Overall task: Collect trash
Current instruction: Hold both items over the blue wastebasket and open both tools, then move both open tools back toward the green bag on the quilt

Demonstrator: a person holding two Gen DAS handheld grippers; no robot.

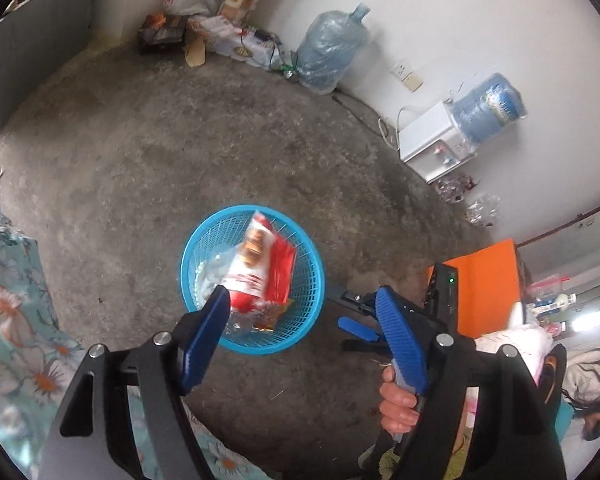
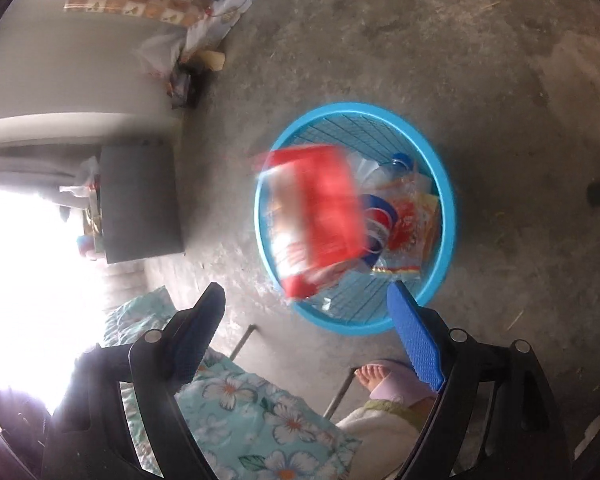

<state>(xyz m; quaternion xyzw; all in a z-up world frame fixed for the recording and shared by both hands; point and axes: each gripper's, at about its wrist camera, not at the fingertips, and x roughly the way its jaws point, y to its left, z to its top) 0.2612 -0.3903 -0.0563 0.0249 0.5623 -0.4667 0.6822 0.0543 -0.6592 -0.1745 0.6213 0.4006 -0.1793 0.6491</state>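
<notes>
Tilting down over the blue basket, both claws wide apart.

- No text could be read on the red-and-white snack wrapper ahead of the gripper; its print was blurred.
- The blue water-bottle label, far ahead to the right, was illegible.

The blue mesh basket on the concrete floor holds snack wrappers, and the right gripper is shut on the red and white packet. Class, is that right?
Not quite. The right gripper is open, gripping nothing: the right wrist view shows the red and white packet blurred and clear of both fingers, over the blue mesh basket. The basket does sit on the concrete floor with snack wrappers inside.
</notes>
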